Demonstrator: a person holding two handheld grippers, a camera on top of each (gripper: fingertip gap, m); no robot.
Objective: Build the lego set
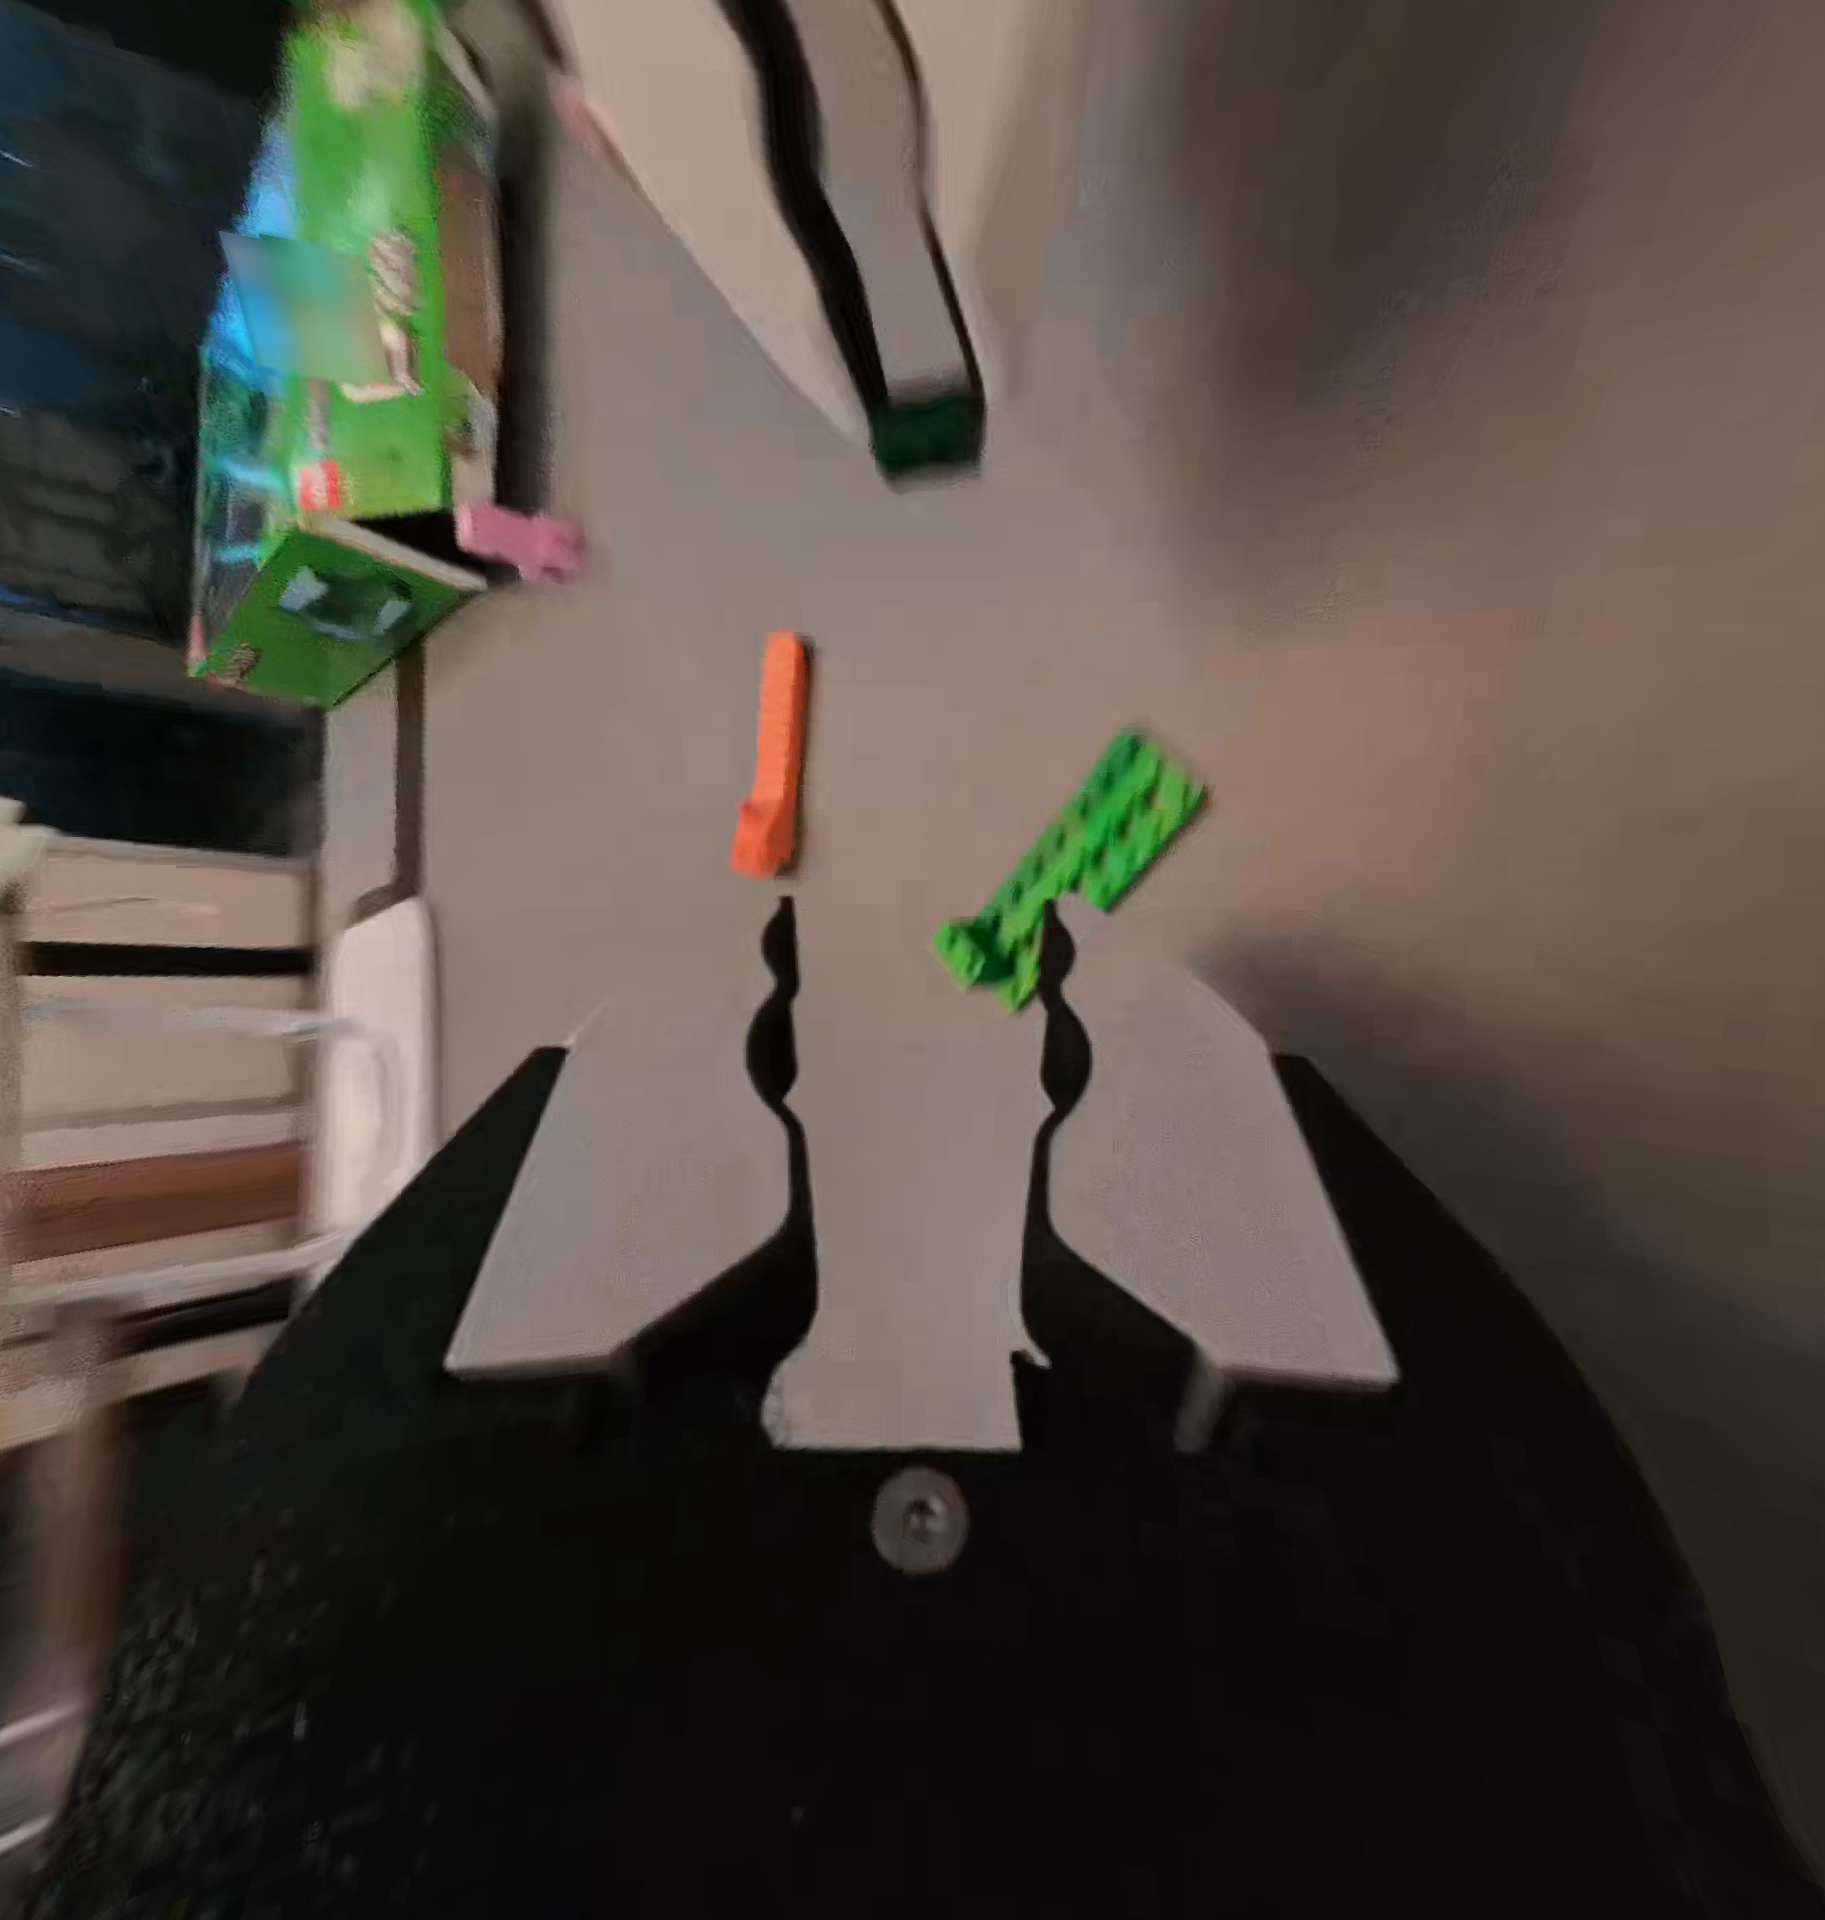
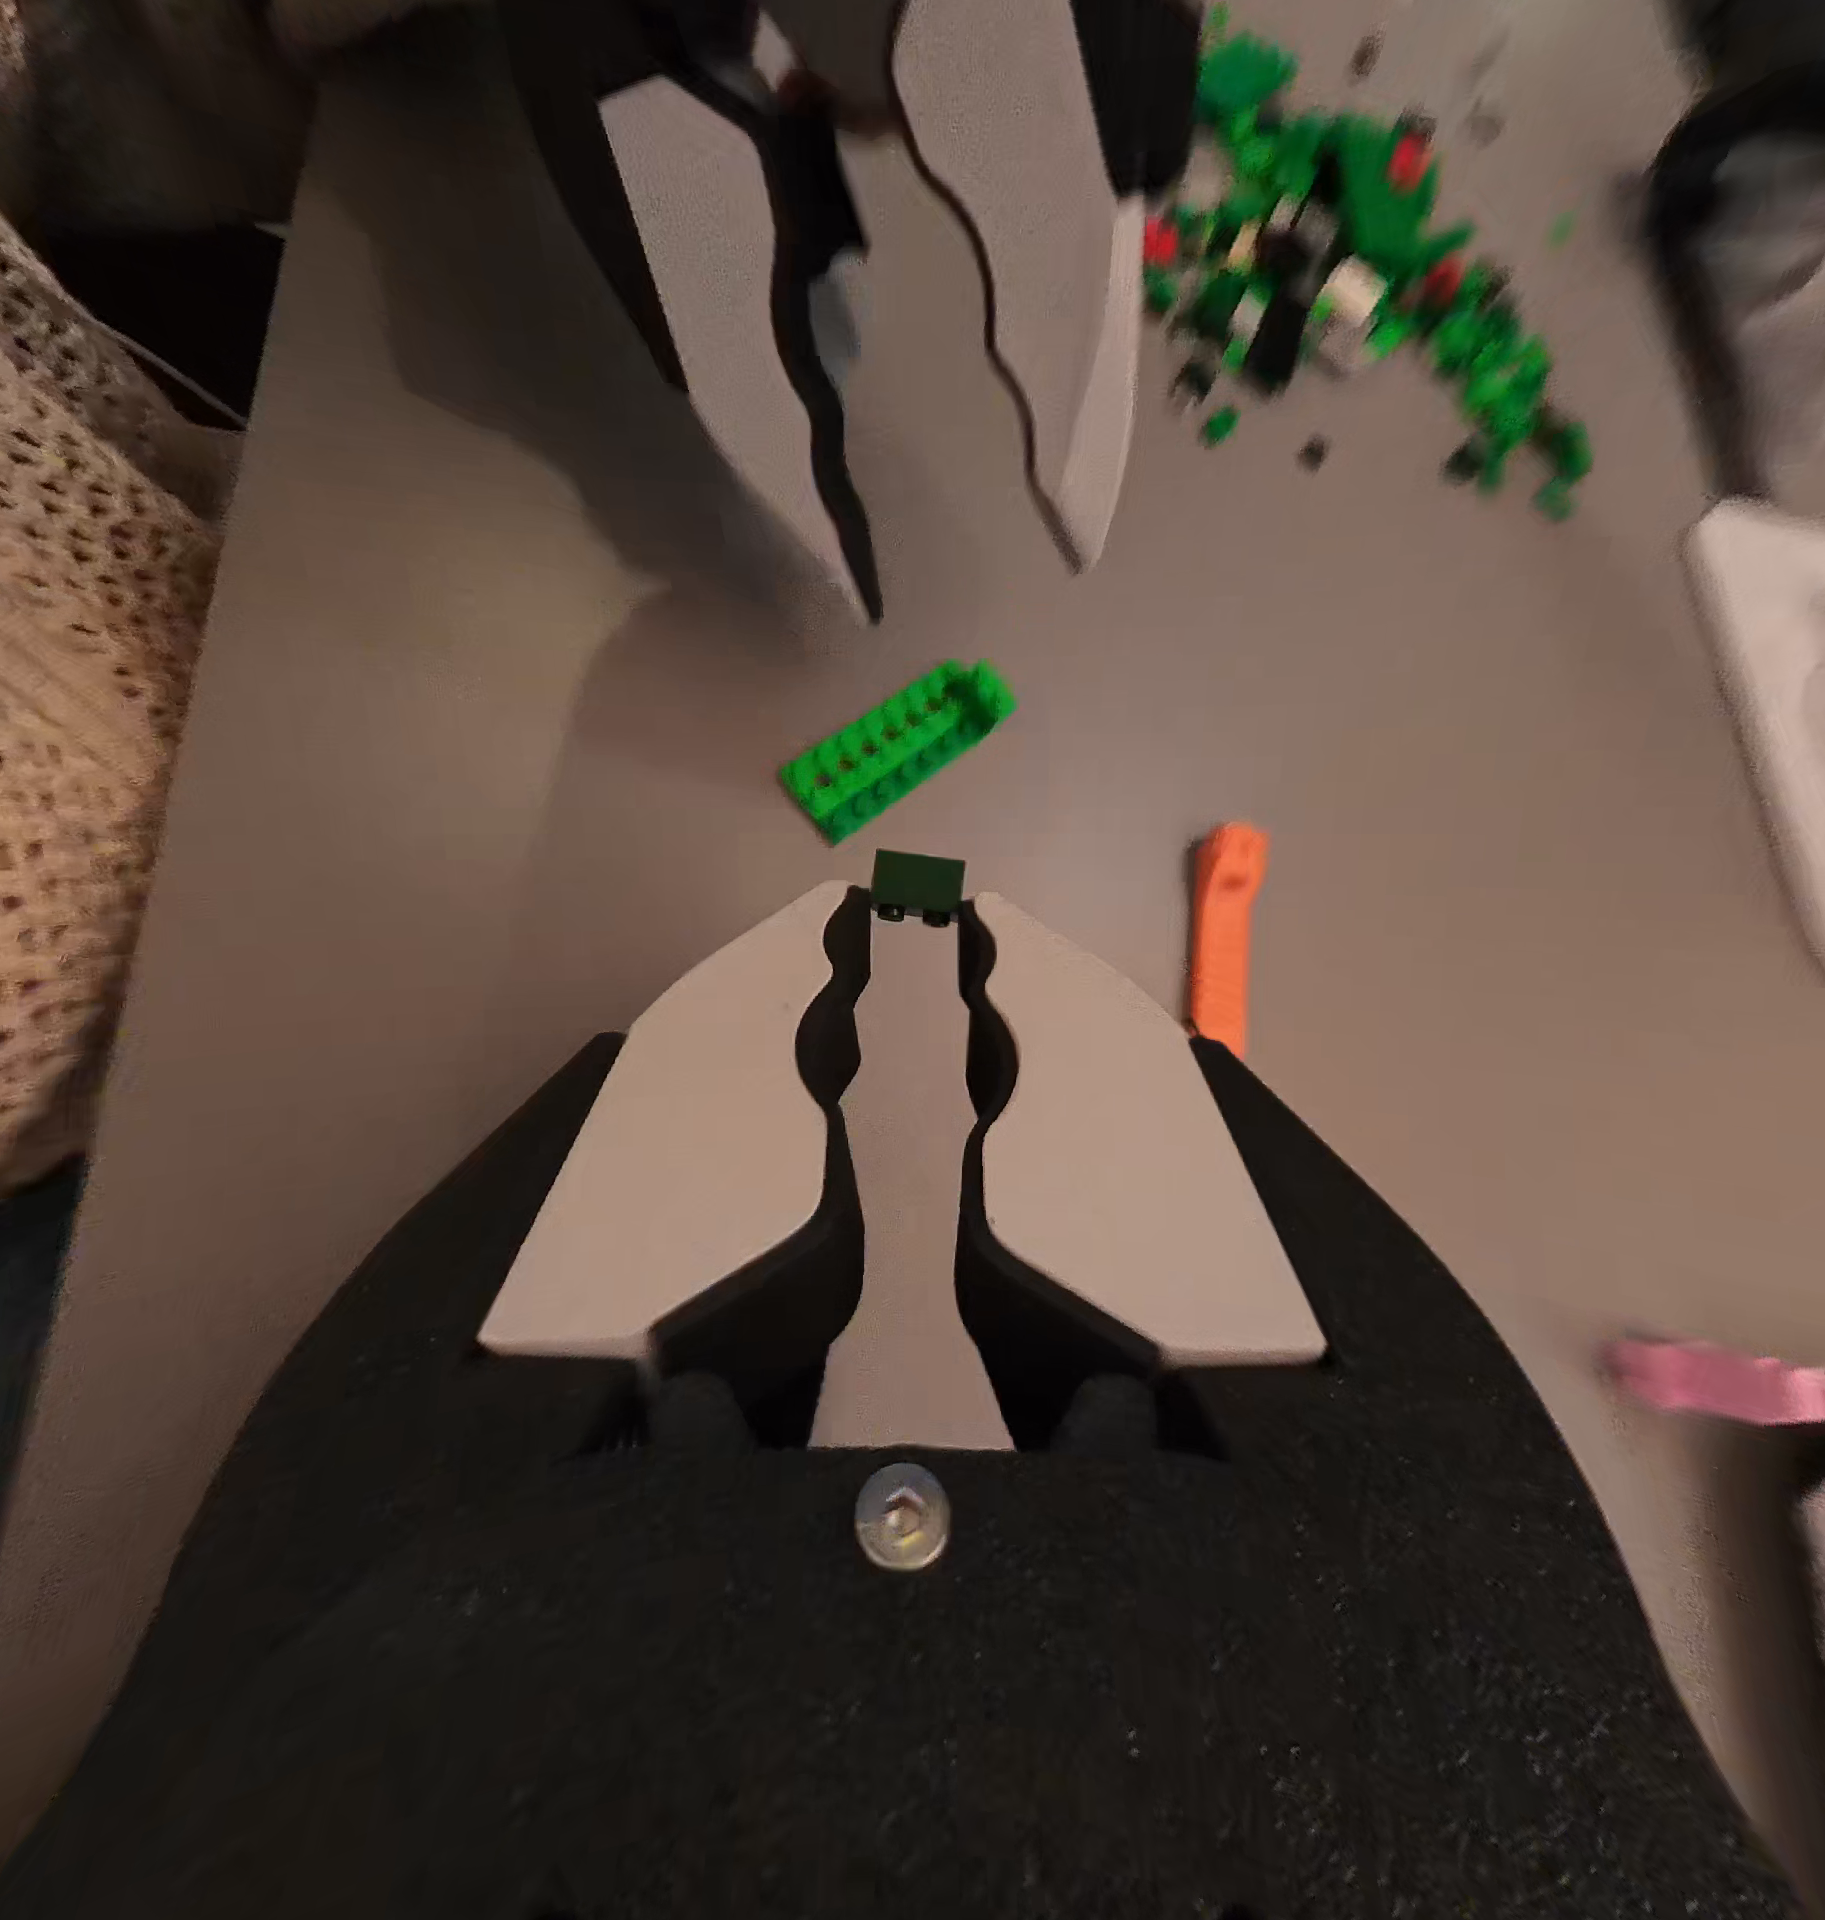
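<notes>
My right gripper (image 2: 916, 902) is shut on a small dark green brick (image 2: 918, 876), held at its fingertips above the grey table. Just past it a bright green plate (image 2: 897, 748) with a raised piece at one end lies flat. My left gripper (image 1: 918, 914) is open and empty; the same bright green plate (image 1: 1074, 862) lies at its right fingertip. In the left wrist view the right gripper (image 1: 923, 400) comes in from the top with the dark green brick (image 1: 929, 442). In the right wrist view the left gripper (image 2: 975, 587) hangs open beyond the plate.
An orange brick separator (image 1: 773, 758) (image 2: 1225, 935) lies on the table beside the plate. A pile of loose green, black and red pieces (image 2: 1355, 260) sits at the far right. A green set box (image 1: 336, 364) and a pink piece (image 1: 518, 540) lie at the table's edge.
</notes>
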